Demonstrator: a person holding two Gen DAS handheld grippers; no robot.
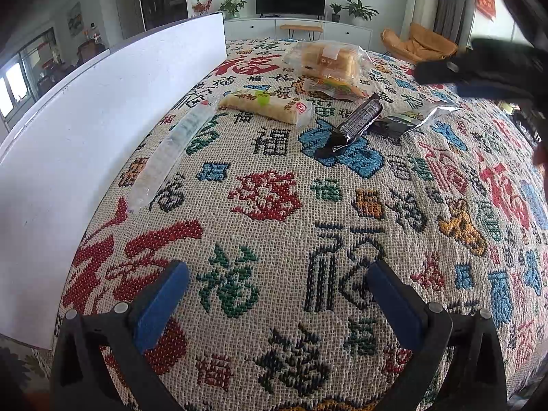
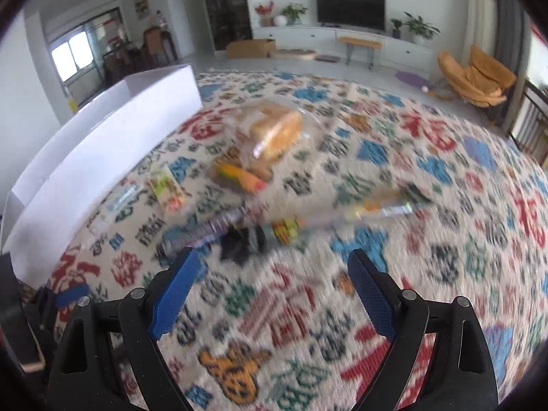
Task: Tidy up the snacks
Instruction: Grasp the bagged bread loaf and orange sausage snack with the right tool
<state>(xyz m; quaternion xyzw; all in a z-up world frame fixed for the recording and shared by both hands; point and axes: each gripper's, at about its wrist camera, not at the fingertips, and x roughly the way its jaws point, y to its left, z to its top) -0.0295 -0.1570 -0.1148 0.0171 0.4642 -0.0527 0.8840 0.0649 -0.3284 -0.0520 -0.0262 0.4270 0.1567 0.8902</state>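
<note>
Several snacks lie on the patterned cloth (image 1: 274,205). There is a clear cracker tube (image 1: 167,150), a pale yellow packet (image 1: 263,102), a bag of bread (image 1: 328,58), a colourful packet (image 1: 339,87), a dark biscuit roll (image 1: 356,123) and a black-and-silver packet (image 1: 411,120). My left gripper (image 1: 277,269) stands open over bare cloth, well short of them. My right gripper (image 2: 274,260) is open with nothing between its fingers, just short of the dark roll (image 2: 202,233) and black packet (image 2: 246,243). The right wrist view is blurred; the bread bag (image 2: 274,133) lies beyond.
A long white open box (image 1: 85,120) runs along the cloth's left side, also in the right wrist view (image 2: 102,137). A blurred dark tool (image 1: 479,65) crosses the upper right. Past the table are an orange chair (image 2: 476,78) and a TV (image 2: 349,10).
</note>
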